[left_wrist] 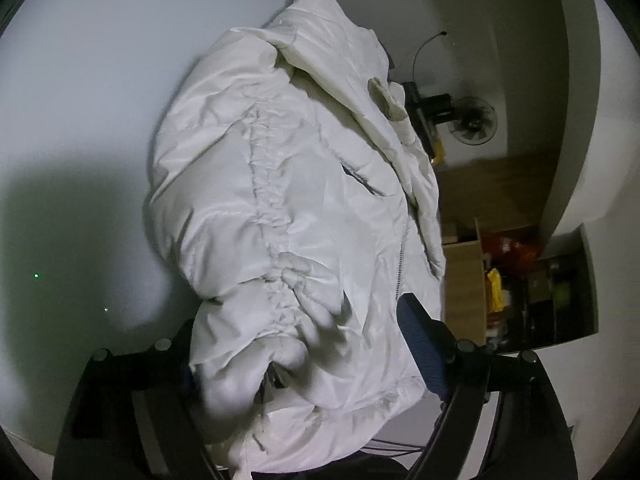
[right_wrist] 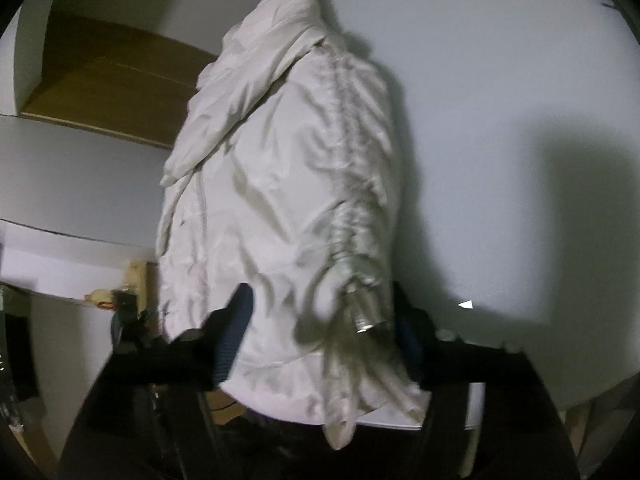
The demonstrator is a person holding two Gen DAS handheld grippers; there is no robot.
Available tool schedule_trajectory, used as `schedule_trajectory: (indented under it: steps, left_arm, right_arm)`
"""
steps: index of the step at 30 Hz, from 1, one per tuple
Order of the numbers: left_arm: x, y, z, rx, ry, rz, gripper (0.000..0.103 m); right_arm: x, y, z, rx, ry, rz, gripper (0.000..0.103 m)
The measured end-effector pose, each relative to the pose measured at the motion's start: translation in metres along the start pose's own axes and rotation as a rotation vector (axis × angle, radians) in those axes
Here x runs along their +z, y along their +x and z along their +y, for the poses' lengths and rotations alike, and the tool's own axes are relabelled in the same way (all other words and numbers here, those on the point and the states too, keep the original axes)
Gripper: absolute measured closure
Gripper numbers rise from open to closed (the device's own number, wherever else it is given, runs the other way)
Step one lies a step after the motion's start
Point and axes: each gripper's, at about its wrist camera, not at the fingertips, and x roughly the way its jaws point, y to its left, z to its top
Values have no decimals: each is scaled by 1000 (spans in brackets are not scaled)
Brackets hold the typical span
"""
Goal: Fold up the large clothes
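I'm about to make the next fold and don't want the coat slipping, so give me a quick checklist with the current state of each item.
1. White puffy padded jacket lies on the pale tabletop: ok.
2. Jacket already doubled into a bundle, ruched seam on top: ok.
3. Left gripper fingers straddle the near hem: ok; whether they pinch the fabric: cannot tell.
4. Right gripper fingers sit either side of the gathered cuff end: ok; firm grip: cannot tell.
5. Near hem stays on the table: not ok, it hangs over the edge in the right wrist view.
6. Bare tabletop beside the jacket for the fold: ok.
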Motion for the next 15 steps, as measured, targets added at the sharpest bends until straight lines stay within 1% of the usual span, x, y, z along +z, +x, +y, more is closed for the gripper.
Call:
schedule_trajectory:
  steps: [3, 4, 5, 6, 7, 8, 9, 10, 11, 12, 15]
  left_arm:
    - [0, 4, -6, 12, 25, 4, 20]
    - [1, 6, -8, 13, 36, 8, 21]
    - [0, 6, -8, 16, 42, 10, 22]
    - [0, 6, -9, 21, 45, 13, 24]
    - [0, 6, -9, 33, 50, 15, 28]
    - [0, 5, -9, 55, 54, 15, 42]
    - [-1, 5, -6, 87, 51, 16, 59]
    - [-1, 5, -1, 102, 39, 15, 67]
    - [-2, 5, 4, 103, 25, 15, 78]
    - [-3, 5, 8, 89, 20, 23, 82]
    - [-8, 3, 9, 91, 22, 34, 87]
  right_arm:
    - [0, 9, 12, -19, -49, 3, 34]
    - [0, 12, 15, -27, -63, 1, 46]
    - [0, 17, 17, -52, -77, 4, 72]
    - [0, 23, 17, -79, -79, 10, 79]
    - [-1, 25, 15, -71, -74, 12, 84]
    - [0, 27, 14, -61, -67, 15, 87]
    - [0, 27, 13, -63, -65, 15, 88]
    - [0, 26, 12, -61, -60, 14, 89]
    - [-1, 24, 12, -57, -58, 9, 90]
    - [-2, 22, 12, -56, -62, 5, 90]
    - [-5, 17, 14, -48, -76, 0, 91]
